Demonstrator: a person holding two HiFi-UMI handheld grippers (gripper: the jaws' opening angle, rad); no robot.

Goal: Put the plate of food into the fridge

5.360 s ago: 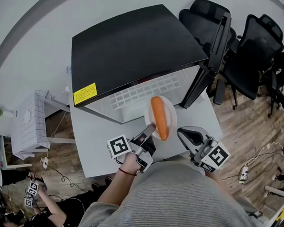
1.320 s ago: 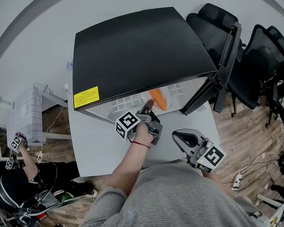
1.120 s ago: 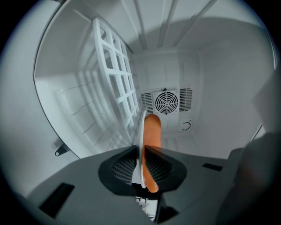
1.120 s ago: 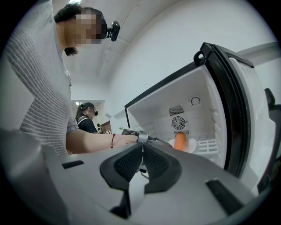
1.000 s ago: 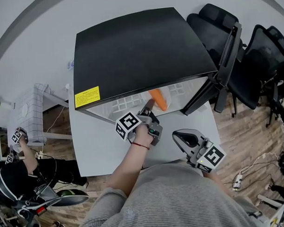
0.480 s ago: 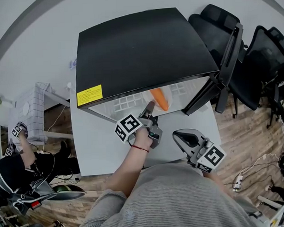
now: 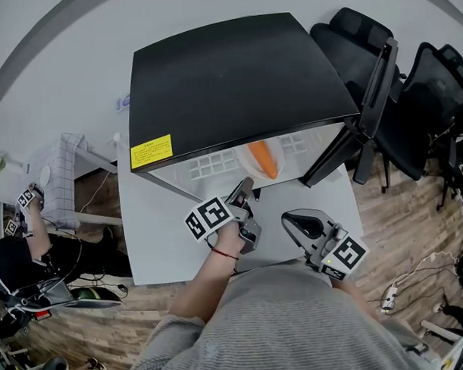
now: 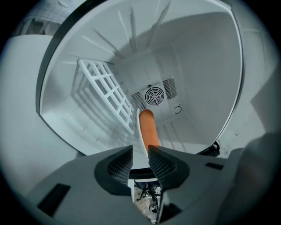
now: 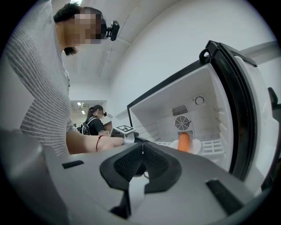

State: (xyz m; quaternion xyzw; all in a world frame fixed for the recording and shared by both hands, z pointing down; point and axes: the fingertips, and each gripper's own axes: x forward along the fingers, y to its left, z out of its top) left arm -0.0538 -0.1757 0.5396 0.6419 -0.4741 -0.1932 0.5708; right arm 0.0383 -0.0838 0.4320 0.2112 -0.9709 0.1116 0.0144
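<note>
"Where's the plate (image 7: 244, 165) now?"

"Inside the fridge (image 7: 228, 82), on the white grid shelf (image 8: 109, 92), close to the mouth. It's a smooth, round white plate. One long orange piece of food (image 7: 262, 158) lies on it, a glossy cylinder with rounded ends."

"Which way does the food point?"

"Its long axis runs from the fridge's mouth towards the back wall. The far end aims at the round fan grille (image 8: 154, 94) there."

"And the fridge itself?"

"It's a boxy thing with a flat matte black top and a yellow label (image 7: 151, 153) by the front edge. The lining is pale ribbed plastic. The black door (image 7: 368, 92) stands swung out to the right of the mouth, and the whole unit sits on a plain white desk (image 7: 157, 236)."

"The grippers?"

"The left gripper (image 8: 140, 154) sits just outside the fridge's mouth, in line with the plate. Its dark ribbed pads (image 8: 120, 165) stand a narrow gap apart with nothing between them. The right gripper (image 9: 142, 149) is farther out from the mouth, over the desk. Its jaws are pressed together and it holds nothing."
</note>
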